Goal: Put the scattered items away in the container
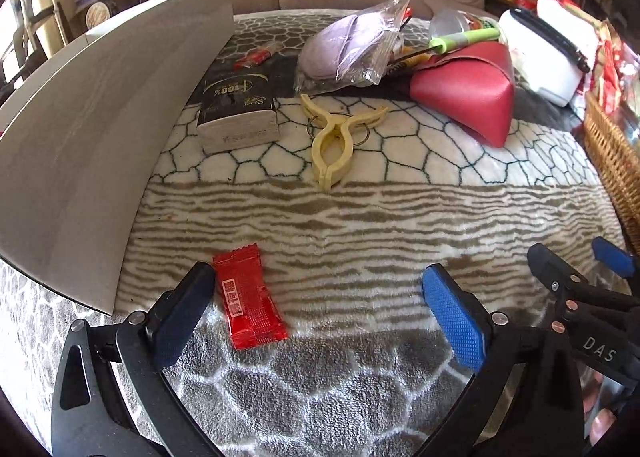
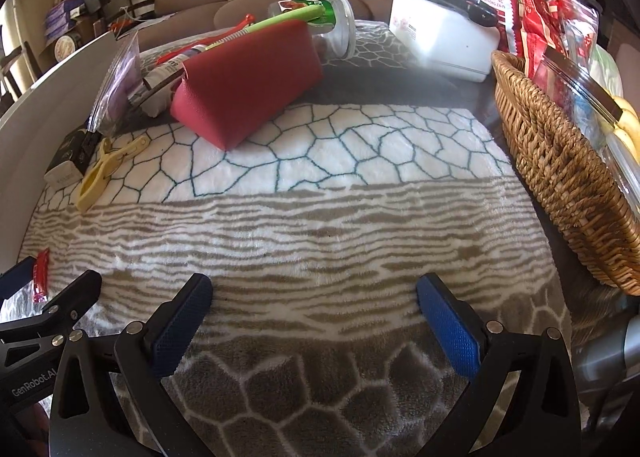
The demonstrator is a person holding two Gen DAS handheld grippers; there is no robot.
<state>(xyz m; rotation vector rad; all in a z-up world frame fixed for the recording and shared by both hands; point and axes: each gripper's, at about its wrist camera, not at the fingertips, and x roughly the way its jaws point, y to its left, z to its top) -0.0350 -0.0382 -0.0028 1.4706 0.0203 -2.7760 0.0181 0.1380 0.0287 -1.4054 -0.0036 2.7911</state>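
The left hand-held gripper (image 1: 318,305) is spread wide over the patterned blanket (image 1: 360,225), and a small red snack packet (image 1: 249,303) lies flat just inside its left finger, touching nothing else. The right hand-held gripper (image 2: 314,315) is also wide and holds nothing, with only blanket between its fingers. Farther out lie a yellow clothes peg (image 1: 335,141), a black tissue pack (image 1: 237,113), a red pouch (image 2: 248,85) and, on the right, a wicker basket (image 2: 560,173) full of snack bags.
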